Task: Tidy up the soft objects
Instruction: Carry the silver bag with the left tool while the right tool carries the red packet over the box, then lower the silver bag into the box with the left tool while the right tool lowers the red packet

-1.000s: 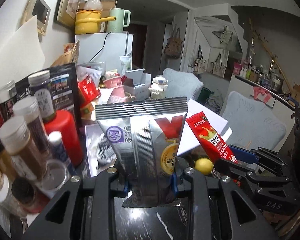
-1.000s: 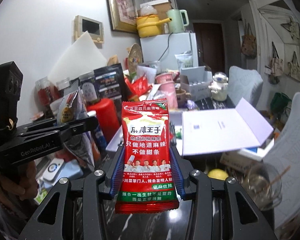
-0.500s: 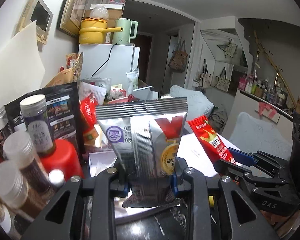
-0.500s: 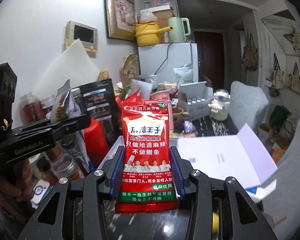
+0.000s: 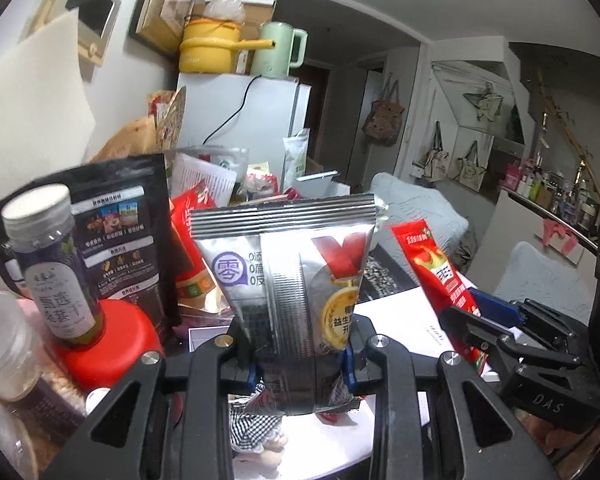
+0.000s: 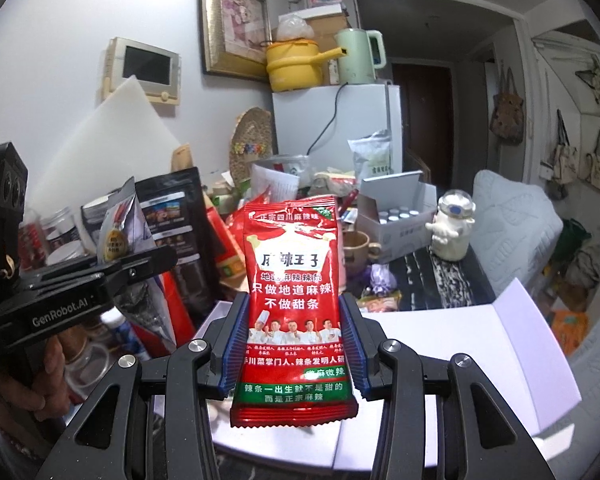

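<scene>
Grip confirmed on both tools. The left gripper point(image 5: 300, 364) is clamped on the lower part of a silver snack pouch point(image 5: 292, 276), its blue pads pinching the foil so the pouch stands upright with the crimped top edge uppermost. The right gripper point(image 6: 292, 344) is clamped on a red snack packet point(image 6: 294, 292), blue ribbed pads pressed against both long edges, packet upright and its bottom seam hanging below the jaws.

Landmark: the white fridge point(image 6: 336, 128) at the back of the cluttered table. Both packs are held in the air in front of it, the silver pouch to the left of the red packet; a black stand-up bag point(image 5: 120, 240) and a red-capped container point(image 5: 116, 340) sit left of the silver pouch. An open white box point(image 6: 440, 344) lies below the red packet.

Against the frame one second earlier: both grips unchanged, both tools carried toward the fridge, which now appears larger. The lemon seen under the left tool is no longer visible.
</scene>
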Demonstrator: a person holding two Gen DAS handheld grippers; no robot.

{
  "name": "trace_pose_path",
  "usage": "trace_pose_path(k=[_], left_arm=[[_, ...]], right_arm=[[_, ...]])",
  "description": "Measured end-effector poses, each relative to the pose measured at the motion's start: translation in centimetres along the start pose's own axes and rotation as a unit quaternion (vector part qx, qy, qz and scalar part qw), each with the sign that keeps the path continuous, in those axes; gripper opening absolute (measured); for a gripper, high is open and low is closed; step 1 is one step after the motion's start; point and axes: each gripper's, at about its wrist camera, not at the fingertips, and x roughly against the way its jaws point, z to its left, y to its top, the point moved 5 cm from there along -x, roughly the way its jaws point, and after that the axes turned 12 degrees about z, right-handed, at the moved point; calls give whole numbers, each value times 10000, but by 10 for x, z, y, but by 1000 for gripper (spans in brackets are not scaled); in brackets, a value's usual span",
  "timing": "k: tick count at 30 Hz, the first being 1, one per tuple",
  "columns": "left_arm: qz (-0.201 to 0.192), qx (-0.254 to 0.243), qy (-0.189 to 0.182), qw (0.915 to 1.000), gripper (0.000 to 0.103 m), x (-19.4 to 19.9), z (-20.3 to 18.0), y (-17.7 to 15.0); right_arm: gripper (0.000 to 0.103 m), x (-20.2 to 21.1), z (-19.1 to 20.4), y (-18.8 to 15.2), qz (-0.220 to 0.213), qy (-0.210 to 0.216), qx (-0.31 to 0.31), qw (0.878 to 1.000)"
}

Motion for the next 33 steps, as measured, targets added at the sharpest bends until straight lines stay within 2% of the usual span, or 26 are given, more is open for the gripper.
trace_pose_path(k=[5, 7, 16, 25, 33], left_arm=[[395, 83, 180, 9990, 29, -33, 9, -5], [602, 108, 146, 9980, 29, -46, 11, -9], [1487, 157, 300, 9883, 29, -106, 13, -37], [1761, 114, 511, 9830, 29, -129, 16, -49], [2105, 125, 538, 9760, 29, -154, 21, -64]], right_arm=[[43, -24, -6, 4, 126, 39, -62, 9999], [43, -34, -6, 5, 236, 35, -34, 9997], [43, -78, -9, -9, 833, 255, -94, 9962], [43, -112, -15, -21, 1259, 262, -195, 9915], [43, -130, -20, -31, 1511, 153, -196, 9882]])
